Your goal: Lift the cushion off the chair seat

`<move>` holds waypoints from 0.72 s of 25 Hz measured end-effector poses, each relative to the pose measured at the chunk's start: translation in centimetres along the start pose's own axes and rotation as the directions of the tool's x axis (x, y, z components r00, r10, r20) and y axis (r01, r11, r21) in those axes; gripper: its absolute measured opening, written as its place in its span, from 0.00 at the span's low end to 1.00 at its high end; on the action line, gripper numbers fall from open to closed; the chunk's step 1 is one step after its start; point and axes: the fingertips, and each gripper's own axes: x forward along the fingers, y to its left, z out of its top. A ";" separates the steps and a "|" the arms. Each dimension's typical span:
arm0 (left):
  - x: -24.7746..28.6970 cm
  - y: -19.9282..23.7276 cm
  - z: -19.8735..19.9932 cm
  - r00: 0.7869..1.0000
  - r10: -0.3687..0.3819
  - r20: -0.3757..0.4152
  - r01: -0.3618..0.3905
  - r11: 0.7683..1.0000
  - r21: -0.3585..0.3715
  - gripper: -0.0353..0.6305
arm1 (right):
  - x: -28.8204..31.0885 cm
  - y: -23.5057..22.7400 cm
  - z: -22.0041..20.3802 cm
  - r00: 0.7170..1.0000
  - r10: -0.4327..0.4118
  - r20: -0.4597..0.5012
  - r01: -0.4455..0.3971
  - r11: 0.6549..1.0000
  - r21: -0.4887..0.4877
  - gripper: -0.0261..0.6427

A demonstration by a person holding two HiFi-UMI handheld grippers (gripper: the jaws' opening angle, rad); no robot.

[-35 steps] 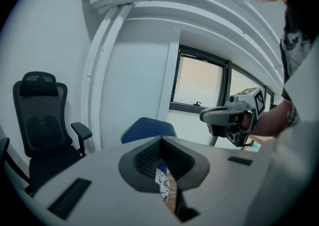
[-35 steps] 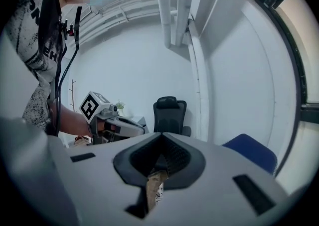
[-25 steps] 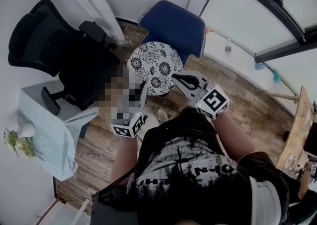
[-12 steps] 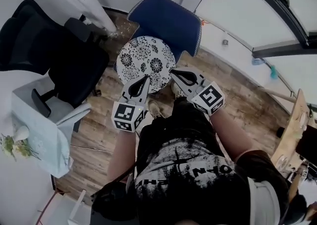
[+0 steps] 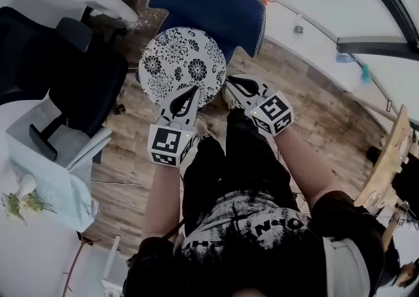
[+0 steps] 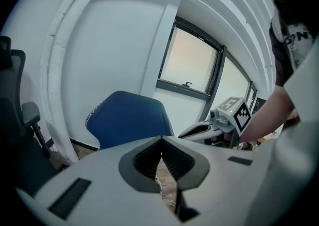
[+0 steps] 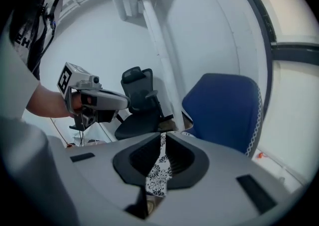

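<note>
A round cushion (image 5: 180,63) with a black-and-white flower print lies on the seat of a blue chair (image 5: 216,4). My left gripper (image 5: 194,90) hovers over the cushion's near edge, its jaws shut with nothing between them. My right gripper (image 5: 230,80) is at the cushion's right rim, also shut and empty. In the right gripper view the flower print (image 7: 159,175) shows through the slot below the closed tips (image 7: 162,134). The blue chair back (image 6: 127,123) fills the middle of the left gripper view beyond the closed tips (image 6: 161,139).
A black office chair (image 5: 78,73) stands close on the left of the blue chair. A small table with a pale cloth (image 5: 46,178) and a vase is at the near left. A wooden desk (image 5: 393,165) is at the right. The floor is wood planks (image 5: 314,119).
Both grippers have dropped and moved forward to the cushion's near edge, the right one further. Their jaws have stayed shut.
</note>
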 end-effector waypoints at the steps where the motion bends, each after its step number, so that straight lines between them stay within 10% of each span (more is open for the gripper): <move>1: 0.5 0.2 -0.4 1.000 0.000 -0.011 0.000 1.000 0.011 0.07 | 0.6 -0.4 -1.1 1.000 -0.002 -0.014 0.002 1.000 0.021 0.07; 18: 8.3 1.0 -8.0 0.990 -0.085 -0.114 0.086 0.996 0.003 0.07 | 9.6 -6.9 -19.6 0.968 -0.040 -0.249 0.146 0.894 0.423 0.44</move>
